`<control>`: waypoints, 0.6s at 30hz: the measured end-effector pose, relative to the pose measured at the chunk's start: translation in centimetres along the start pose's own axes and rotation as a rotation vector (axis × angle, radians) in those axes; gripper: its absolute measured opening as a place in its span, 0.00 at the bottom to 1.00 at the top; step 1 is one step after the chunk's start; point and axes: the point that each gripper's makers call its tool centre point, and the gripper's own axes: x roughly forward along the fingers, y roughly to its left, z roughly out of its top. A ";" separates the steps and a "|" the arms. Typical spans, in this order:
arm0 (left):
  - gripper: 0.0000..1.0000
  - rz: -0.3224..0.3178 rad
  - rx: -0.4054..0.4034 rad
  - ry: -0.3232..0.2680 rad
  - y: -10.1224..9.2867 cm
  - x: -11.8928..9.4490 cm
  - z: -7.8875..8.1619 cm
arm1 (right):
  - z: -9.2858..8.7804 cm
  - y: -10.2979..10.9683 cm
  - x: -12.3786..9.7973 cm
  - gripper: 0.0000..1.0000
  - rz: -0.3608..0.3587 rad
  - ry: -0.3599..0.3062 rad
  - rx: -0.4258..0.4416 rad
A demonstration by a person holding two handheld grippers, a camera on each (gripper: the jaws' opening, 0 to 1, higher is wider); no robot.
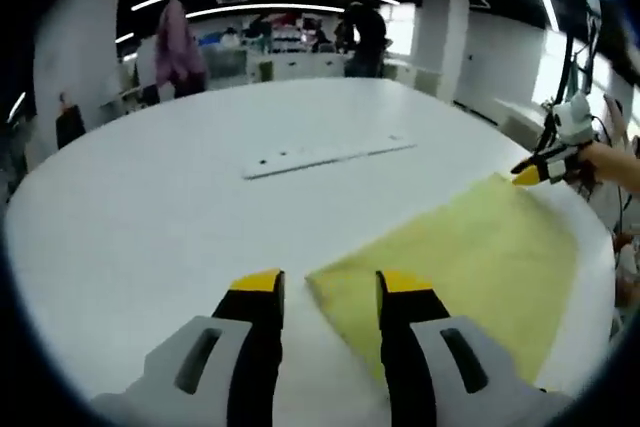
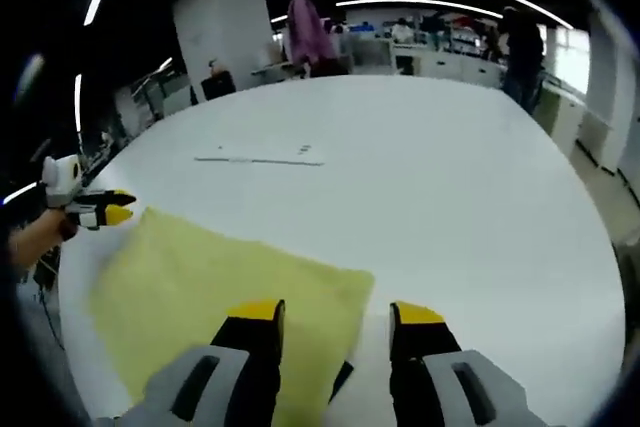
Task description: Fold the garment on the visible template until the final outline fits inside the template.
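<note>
A pale yellow garment (image 1: 470,257) lies flat as a folded rectangle on the white table (image 1: 150,207). In the left gripper view my left gripper (image 1: 330,287) is open, and the cloth's near corner lies between its yellow-tipped jaws. At the cloth's far corner is my right gripper (image 1: 538,171), held by a hand. In the right gripper view the garment (image 2: 200,277) spreads to the left, and one corner reaches between the open jaws of my right gripper (image 2: 337,315). The left gripper (image 2: 112,208) hovers at the opposite corner there.
A flat white strip (image 1: 330,155) with small holes lies on the table beyond the cloth, also seen as the strip (image 2: 260,159). The table's rounded edge (image 1: 600,277) runs just past the garment. People stand by desks far behind.
</note>
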 end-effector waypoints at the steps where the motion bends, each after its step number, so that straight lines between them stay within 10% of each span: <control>1: 0.36 -0.015 0.011 -0.004 -0.4 -0.3 0.0 | 0.0 0.2 -0.2 0.45 0.008 0.002 -0.005; 18: 0.53 -0.154 0.054 -0.023 -4.3 -4.6 -2.3 | -1.7 2.7 -4.0 0.59 0.160 -0.003 -0.024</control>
